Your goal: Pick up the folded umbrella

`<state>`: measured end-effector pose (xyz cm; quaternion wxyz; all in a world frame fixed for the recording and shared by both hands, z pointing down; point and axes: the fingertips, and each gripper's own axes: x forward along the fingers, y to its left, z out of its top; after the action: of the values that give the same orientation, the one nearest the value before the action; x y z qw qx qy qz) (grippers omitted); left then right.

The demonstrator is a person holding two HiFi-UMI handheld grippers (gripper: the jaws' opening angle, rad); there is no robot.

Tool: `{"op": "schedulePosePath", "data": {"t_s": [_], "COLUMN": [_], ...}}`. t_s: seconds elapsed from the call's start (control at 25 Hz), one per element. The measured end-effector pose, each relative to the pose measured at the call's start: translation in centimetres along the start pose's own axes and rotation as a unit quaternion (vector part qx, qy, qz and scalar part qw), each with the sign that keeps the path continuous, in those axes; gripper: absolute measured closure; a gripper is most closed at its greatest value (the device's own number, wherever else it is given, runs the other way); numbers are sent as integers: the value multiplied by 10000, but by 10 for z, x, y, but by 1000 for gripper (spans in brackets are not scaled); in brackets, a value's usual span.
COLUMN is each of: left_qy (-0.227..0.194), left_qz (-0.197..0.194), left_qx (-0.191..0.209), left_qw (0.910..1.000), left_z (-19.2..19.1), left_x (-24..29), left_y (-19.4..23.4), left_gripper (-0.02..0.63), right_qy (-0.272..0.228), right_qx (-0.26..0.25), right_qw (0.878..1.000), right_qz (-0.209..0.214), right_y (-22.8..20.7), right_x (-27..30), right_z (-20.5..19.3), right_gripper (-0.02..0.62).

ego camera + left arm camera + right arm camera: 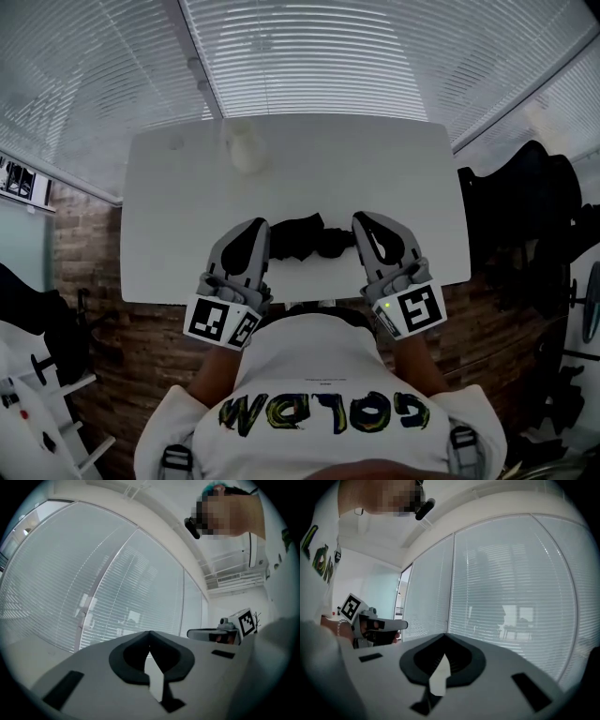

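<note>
Head view: the folded umbrella (305,239), a crumpled bundle of black fabric, lies on the smooth white table (187,206) near its front edge. It sits between the two grippers, just right of the left gripper (255,226) and just left of the right gripper (364,220). Each gripper is a grey, rounded shell with a dark hollow along its top and a marker cube at its rear end. Well beyond the left gripper's tips a pale cylindrical cup (247,148) stands on the tabletop.

Left gripper view: the left gripper (149,638) has its matte grey jaws brought together, their dark tips touching above a narrow sliver of light, with nothing clasped between them. Beyond them hang ribbed horizontal blinds (93,597). Off to its right shows the right gripper's marker cube (247,622).

Right gripper view: the right gripper (444,641) is likewise closed tip to tip and clasps nothing. Slatted blinds (511,597) fill the background.
</note>
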<state>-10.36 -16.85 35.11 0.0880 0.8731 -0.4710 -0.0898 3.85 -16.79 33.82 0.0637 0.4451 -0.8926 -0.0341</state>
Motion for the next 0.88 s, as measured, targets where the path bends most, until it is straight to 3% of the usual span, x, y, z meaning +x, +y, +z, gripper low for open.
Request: {"op": "schedulePosePath", "data": {"t_s": [0.32,0.88], "left_qy": [35,19], "left_qz": [34,109], "left_qx": [-56,-37], "left_qw": [10000,9999], "left_z": [-5,-4], "left_x": [8,8], "left_y": [0,-4], "left_gripper": [597,597], "right_qy": [232,1166], "right_qx": [-134,-989], "right_qw": [9994,9841], "right_qz": [198,906], "right_y": [-3,27], "right_x": [7,26], "right_z": [-13,-66], "right_gripper": [570,433]}}
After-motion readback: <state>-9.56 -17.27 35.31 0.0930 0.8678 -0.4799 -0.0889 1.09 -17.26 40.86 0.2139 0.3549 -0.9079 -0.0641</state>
